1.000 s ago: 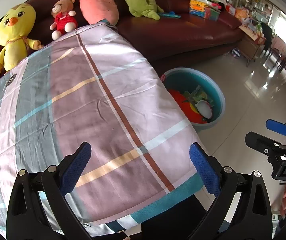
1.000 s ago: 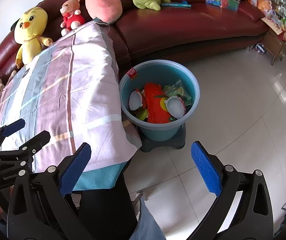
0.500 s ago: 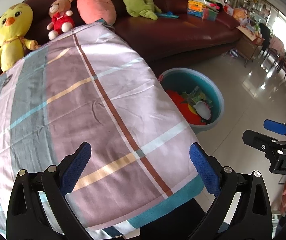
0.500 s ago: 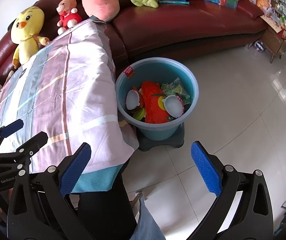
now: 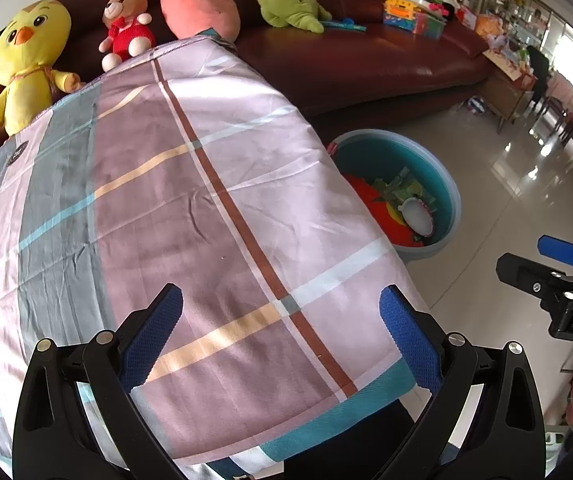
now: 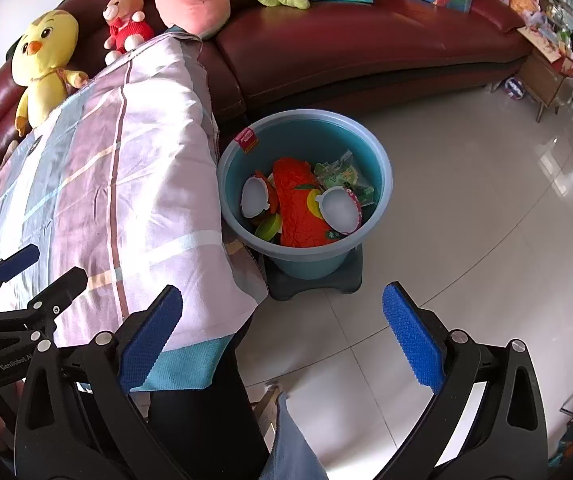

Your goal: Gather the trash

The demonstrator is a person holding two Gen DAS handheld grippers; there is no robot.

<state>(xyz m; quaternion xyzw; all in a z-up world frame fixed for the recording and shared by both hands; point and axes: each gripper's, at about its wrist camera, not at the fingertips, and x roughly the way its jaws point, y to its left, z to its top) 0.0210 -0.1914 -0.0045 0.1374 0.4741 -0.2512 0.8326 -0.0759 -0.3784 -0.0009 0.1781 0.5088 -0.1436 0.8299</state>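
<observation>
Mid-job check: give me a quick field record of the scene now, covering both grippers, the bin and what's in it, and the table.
left gripper: open, empty, above the tablecloth
right gripper: open, empty, above the floor at the table's edge
bin: blue bucket on a dark stand, on the floor beside the table
bin contents: orange wrapper, two white lids, green packet
tablecloth: plaid, no trash visible on it
sofa: plush toys, books

right gripper, side plate: "DAS", cut off at frame edge | left gripper, body: "GenRobot.AI", small | bucket rim sticker: unreadable
</observation>
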